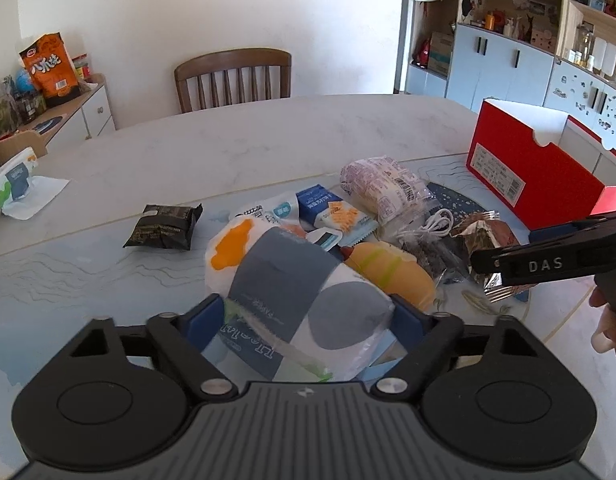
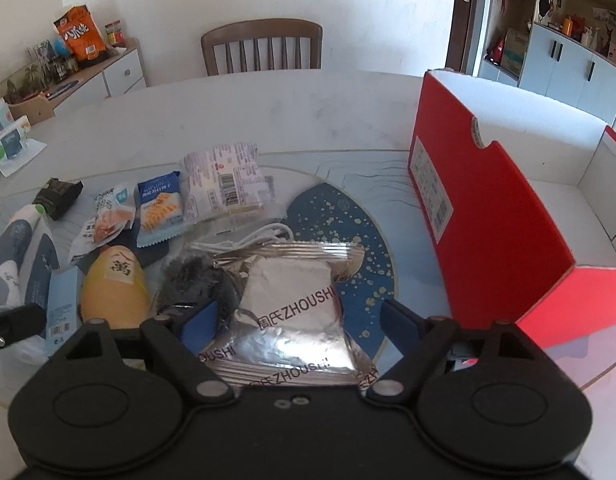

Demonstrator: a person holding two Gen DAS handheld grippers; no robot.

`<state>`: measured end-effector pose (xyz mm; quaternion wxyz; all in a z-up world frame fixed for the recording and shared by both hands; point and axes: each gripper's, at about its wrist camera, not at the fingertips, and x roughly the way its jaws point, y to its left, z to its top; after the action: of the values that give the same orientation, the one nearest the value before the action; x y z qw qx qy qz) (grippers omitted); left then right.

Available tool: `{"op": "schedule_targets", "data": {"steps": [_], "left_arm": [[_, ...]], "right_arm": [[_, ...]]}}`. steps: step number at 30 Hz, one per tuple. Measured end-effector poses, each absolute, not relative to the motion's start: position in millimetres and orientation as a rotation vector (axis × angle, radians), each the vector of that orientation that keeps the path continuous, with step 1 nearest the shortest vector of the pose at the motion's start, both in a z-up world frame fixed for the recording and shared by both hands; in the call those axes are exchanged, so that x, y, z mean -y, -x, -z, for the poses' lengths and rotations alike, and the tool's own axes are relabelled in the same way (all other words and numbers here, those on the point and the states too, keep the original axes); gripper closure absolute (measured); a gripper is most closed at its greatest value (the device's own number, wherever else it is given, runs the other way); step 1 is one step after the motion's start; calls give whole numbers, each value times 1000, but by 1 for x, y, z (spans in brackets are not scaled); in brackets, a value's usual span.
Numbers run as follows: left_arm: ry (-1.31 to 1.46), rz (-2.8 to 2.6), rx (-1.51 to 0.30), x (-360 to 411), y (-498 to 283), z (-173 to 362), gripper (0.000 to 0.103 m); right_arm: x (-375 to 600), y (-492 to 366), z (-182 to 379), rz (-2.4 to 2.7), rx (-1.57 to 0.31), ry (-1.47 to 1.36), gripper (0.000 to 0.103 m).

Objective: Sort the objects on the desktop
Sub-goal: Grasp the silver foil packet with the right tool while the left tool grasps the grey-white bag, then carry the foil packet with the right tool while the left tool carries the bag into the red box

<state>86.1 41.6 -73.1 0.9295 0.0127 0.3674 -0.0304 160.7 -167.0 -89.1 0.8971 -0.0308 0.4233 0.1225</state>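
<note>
My left gripper (image 1: pixel 306 314) is shut on a tissue pack (image 1: pixel 292 280), white with grey and orange patches, at the near edge of a pile of snacks. My right gripper (image 2: pixel 296 316) is open around a silver foil packet (image 2: pixel 292 304) marked ZHOUSHI; the blue pads stand apart from its sides. The pile holds a blue cracker packet (image 2: pixel 160 208), a pale bread pack with a barcode (image 2: pixel 224 180), an orange-yellow bun (image 2: pixel 116 292), a white cable (image 2: pixel 264 236) and a black packet (image 1: pixel 164 226). The right gripper also shows in the left wrist view (image 1: pixel 547 264).
An open red box (image 2: pixel 487 216) with a white inside stands on the table at the right. A wooden chair (image 2: pixel 262 46) is behind the white table (image 2: pixel 268 104). Another tissue pack (image 1: pixel 16 184) lies far left. A sideboard with snack bags is at the back left.
</note>
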Motion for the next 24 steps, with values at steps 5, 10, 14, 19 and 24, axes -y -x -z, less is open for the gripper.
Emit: {"op": "schedule_targets", "data": {"steps": [5, 10, 14, 19, 24], "left_arm": [[-28, 82, -757, -41, -85, 73, 35], [-31, 101, -758, -40, -83, 71, 49], [-20, 95, -770, -41, -82, 68, 59], [-17, 86, -757, -42, -80, 64, 72], [-10, 79, -732, -47, -77, 59, 77]], "right_arm": [[165, -165, 90, -264, -889, 69, 26], [163, -167, 92, -275, -905, 68, 37], [161, -166, 91, -271, -905, 72, 43], [162, -163, 88, -260, -902, 68, 51], [163, -159, 85, -244, -902, 76, 54]]}}
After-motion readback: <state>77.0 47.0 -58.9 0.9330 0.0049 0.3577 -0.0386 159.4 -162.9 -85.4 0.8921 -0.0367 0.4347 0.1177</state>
